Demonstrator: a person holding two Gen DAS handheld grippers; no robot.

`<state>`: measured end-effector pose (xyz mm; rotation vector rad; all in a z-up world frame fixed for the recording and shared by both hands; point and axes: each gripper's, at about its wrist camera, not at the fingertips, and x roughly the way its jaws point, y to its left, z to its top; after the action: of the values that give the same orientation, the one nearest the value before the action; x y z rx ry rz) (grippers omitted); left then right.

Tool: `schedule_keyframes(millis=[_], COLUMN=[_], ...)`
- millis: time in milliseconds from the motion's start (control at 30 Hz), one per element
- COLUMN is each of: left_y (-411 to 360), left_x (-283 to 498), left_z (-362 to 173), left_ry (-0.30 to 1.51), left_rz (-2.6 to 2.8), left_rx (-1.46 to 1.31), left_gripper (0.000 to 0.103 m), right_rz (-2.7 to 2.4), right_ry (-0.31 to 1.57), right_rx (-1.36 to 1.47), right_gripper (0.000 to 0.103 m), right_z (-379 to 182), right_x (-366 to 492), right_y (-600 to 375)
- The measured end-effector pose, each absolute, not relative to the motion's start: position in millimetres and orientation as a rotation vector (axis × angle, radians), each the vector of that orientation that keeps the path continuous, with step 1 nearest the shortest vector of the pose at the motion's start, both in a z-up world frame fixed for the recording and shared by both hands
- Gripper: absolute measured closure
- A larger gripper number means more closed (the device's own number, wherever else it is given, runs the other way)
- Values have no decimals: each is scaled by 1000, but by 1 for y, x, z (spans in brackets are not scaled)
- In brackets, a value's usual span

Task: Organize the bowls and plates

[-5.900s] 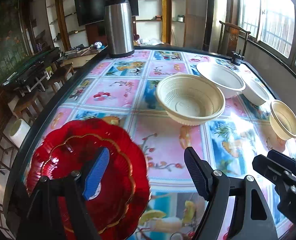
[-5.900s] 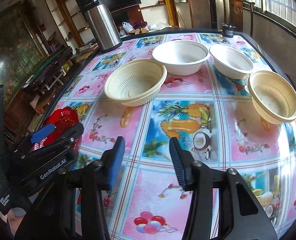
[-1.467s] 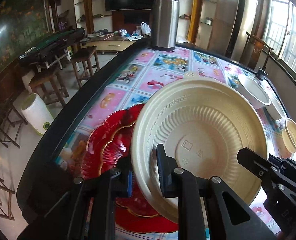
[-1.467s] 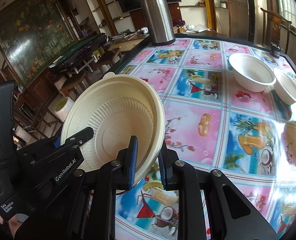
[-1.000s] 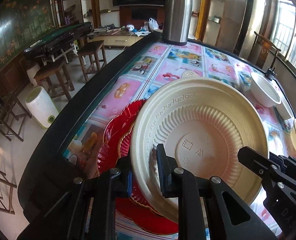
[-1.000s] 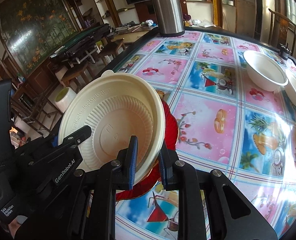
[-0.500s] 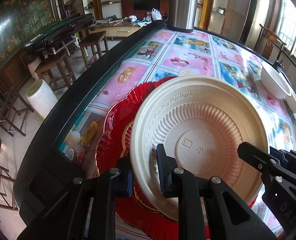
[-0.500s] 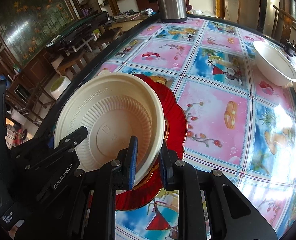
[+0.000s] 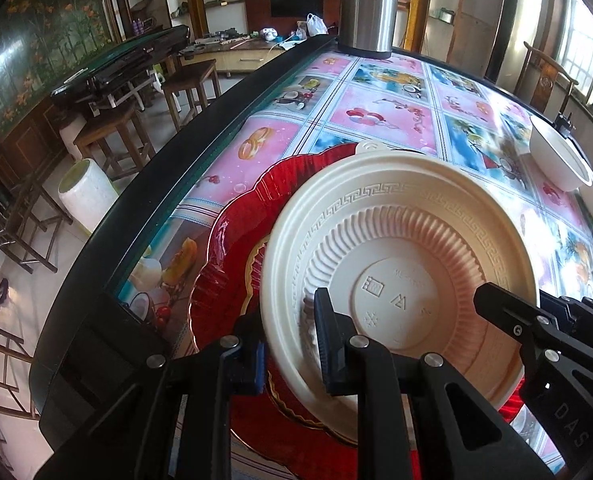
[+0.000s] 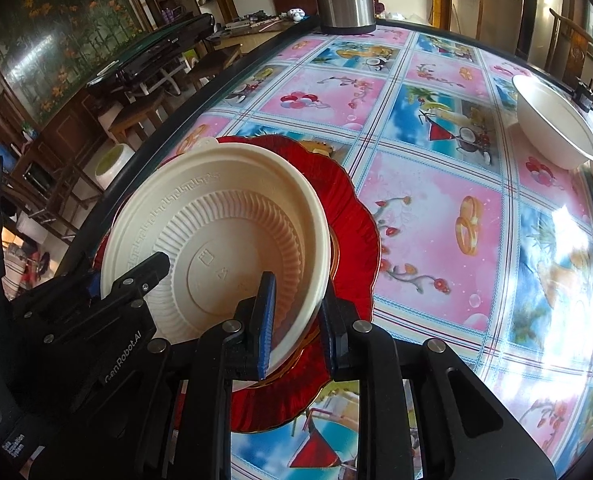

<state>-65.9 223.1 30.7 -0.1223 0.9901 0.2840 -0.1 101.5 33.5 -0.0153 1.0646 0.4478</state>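
Since half a second ago I've brought the cream bowl (image 9: 400,272) lower over the red plate (image 9: 232,248), and more of the plate's red rim now shows around it. The plate lies on the patterned tablecloth (image 10: 436,216) near the table's dark edge, with a steel flask (image 9: 370,4) at the far end and a white bowl (image 10: 552,128) well to the right of the plate. My left gripper (image 9: 288,340) is pinched on the cream bowl's near rim, and my right gripper (image 10: 296,320) is clamped on its opposite rim. Whether the bowl already touches the plate I can't quite tell
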Motion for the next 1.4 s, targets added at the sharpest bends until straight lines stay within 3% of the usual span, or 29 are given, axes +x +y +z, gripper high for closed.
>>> schedule_keyframes(millis=[133,267,467,800,1400], left_y=[223,223,223,210,116], left_x=[-65,-68,-74,-72,-44], left_z=[31,34,53,74,78], left_ry=[993,977,897,841,861], left_rz=[277,252,297,263,101], left_rx=[-129,-158,-130,-132,-59], left_gripper=[78,54,37,36,35], right_rz=[448,450,453,431,287], right_ry=[1067,1051,1019,972,964], right_rx=[9,37,68,113,204], right_gripper=[82,81,80,81,81], right_z=[34,41,53,69,70], right_x=[0,-3,-6,-10,-1], right_y=[98,93,82,55,-36])
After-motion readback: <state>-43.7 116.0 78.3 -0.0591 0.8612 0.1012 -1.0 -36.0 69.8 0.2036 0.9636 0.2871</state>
